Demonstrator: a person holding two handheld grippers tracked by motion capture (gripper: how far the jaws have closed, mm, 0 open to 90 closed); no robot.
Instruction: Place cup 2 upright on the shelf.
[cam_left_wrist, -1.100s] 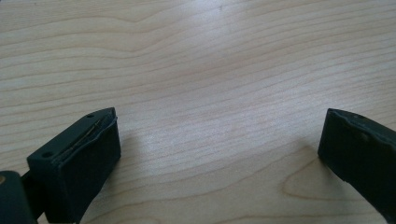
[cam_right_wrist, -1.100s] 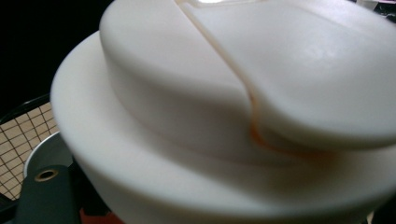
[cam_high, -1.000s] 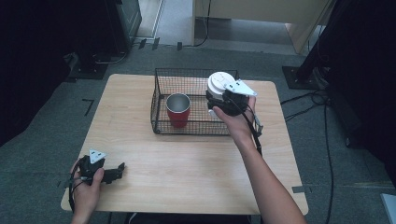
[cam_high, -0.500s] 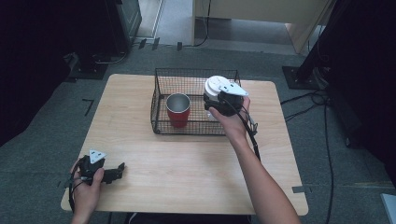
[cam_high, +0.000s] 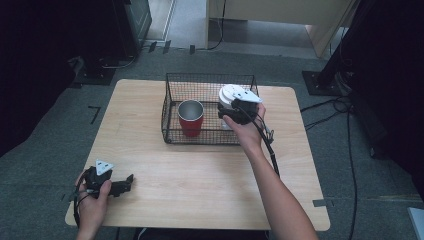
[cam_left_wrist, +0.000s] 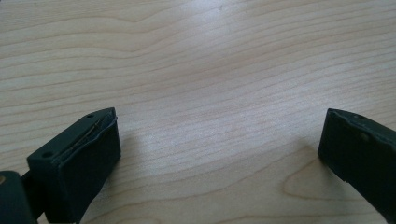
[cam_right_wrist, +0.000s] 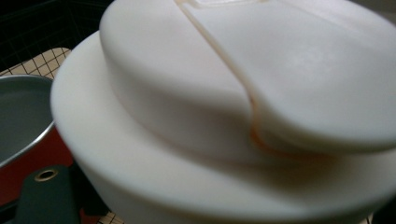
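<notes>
- Right gripper (cam_high: 231, 111) clamps the white lidded container (cam_high: 231, 95) inside the wire basket (cam_high: 172, 95), right of the red cup (cam_high: 191, 117).
- Left gripper (cam_high: 125, 183) rests wide open, empty, at the table's (cam_high: 200, 185) near-left corner.

The wire basket (cam_high: 210, 107) stands at the table's (cam_high: 200, 185) twelve o'clock side, and its walls block a level pass. Inside, the red cup (cam_high: 191, 117) at nine o'clock and the white container (cam_high: 231, 95) at three o'clock leave a narrow gap. The table's six o'clock half is free.

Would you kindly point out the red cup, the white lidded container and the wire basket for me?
red cup (cam_high: 191, 125), high view, on its red outer wall.
white lidded container (cam_right_wrist: 187, 107), right gripper view, on the side of its lid.
wire basket (cam_high: 210, 76), high view, on its far rim.
</notes>
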